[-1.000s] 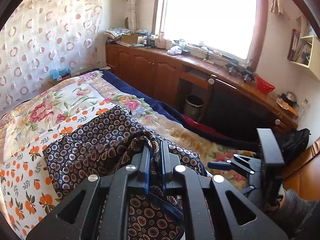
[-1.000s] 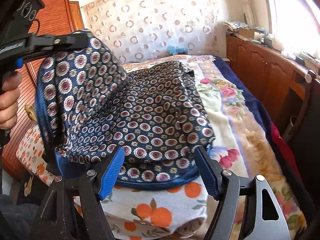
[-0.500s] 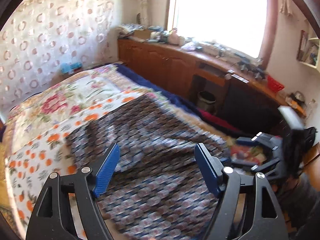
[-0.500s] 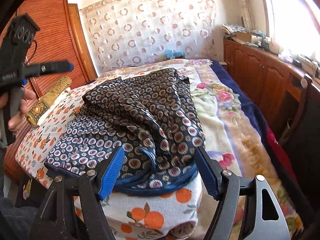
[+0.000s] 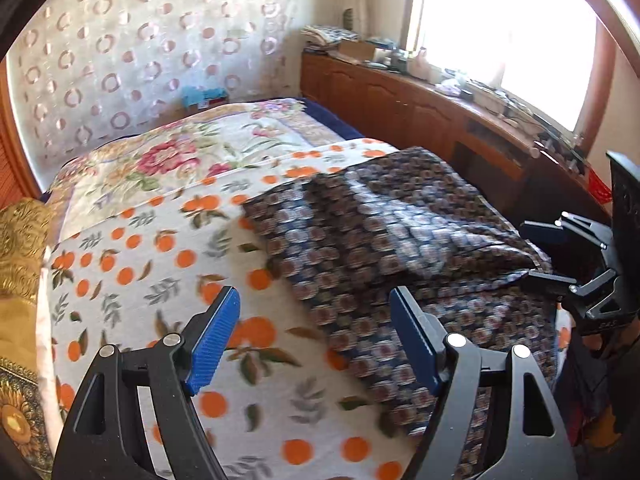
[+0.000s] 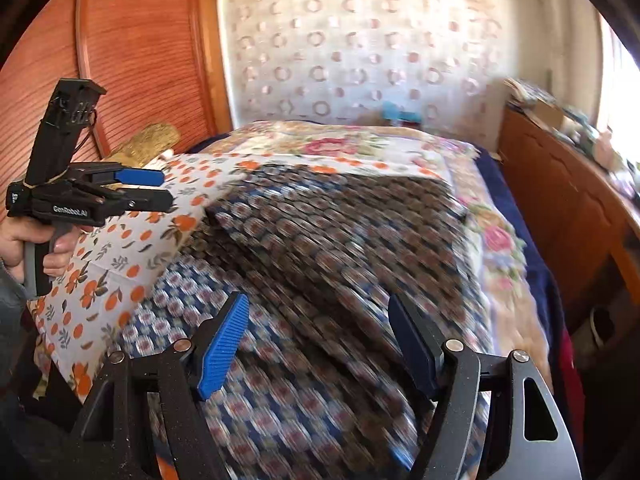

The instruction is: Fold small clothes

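Observation:
A navy garment with a round medallion print (image 5: 400, 240) lies in loose folds on the orange-print blanket (image 5: 152, 264) at the near end of the bed; it also fills the right wrist view (image 6: 328, 280), blurred. My left gripper (image 5: 316, 332) is open and empty, above the blanket at the garment's left edge; it also shows in the right wrist view (image 6: 160, 188), to the left of the garment. My right gripper (image 6: 318, 340) is open and empty, just above the garment's near part; it also shows in the left wrist view (image 5: 548, 256) at the garment's right edge.
A floral bedspread (image 5: 180, 148) covers the far part of the bed. A gold cushion (image 5: 20, 248) lies at the left, by a wooden wardrobe (image 6: 120, 60). Wooden cabinets with clutter on top (image 5: 420, 100) run along the right under the window. A patterned curtain (image 6: 360, 40) hangs behind.
My left gripper let go of the garment, which dropped onto the bed, and moved left over the blanket. My right gripper stayed open and moved in over the garment.

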Motion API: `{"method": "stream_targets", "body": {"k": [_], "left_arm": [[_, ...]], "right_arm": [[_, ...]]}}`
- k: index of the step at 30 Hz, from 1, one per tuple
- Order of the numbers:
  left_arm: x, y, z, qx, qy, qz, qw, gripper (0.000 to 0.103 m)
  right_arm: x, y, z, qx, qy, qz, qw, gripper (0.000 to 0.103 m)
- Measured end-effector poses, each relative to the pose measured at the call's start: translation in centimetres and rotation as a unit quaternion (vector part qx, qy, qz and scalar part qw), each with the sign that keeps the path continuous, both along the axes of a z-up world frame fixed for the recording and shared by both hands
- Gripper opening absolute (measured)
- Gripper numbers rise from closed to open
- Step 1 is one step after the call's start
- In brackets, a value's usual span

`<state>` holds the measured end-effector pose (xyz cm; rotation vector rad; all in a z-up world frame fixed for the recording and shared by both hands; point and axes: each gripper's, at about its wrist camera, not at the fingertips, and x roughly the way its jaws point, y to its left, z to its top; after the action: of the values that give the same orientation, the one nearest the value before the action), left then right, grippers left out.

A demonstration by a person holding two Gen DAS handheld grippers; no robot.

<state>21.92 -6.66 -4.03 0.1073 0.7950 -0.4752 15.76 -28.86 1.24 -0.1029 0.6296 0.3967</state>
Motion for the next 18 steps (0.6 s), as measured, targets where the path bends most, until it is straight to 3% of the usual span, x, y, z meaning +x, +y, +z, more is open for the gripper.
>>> {"method": "stream_targets", "body": {"k": [10, 14, 15, 17, 18], "left_arm": [[1.2, 4.3, -2.2, 0.011, -0.001, 0.029, 0.9995, 0.078], [1.3, 4.5, -2.3, 0.002, 0.002, 0.016, 0.9999, 0.078], [1.4, 4.4, -2.3, 0.001, 0.001, 0.013, 0.9999, 0.078], [1.4, 4.2, -2.1, -0.003, 0.0, 0.005, 1.0, 0.078], [1.4, 4.0, -2.1, -0.005, 0.0, 0.002, 1.0, 0.078]], "right_arm": [[6.9, 6.9, 0.5, -0.046, 0.013, 0.051, 0.998, 0.074], [8.6, 9.0, -0.2, -0.072, 0.028, 0.078, 0.994, 0.066], [9.0, 9.3, -0.5, -0.084, 0.031, 0.084, 0.992, 0.059], [9.8, 9.7, -0.9, -0.108, 0.037, 0.094, 0.989, 0.031], [10.2, 9.8, -1.0, -0.117, 0.04, 0.096, 0.988, 0.009]]}}
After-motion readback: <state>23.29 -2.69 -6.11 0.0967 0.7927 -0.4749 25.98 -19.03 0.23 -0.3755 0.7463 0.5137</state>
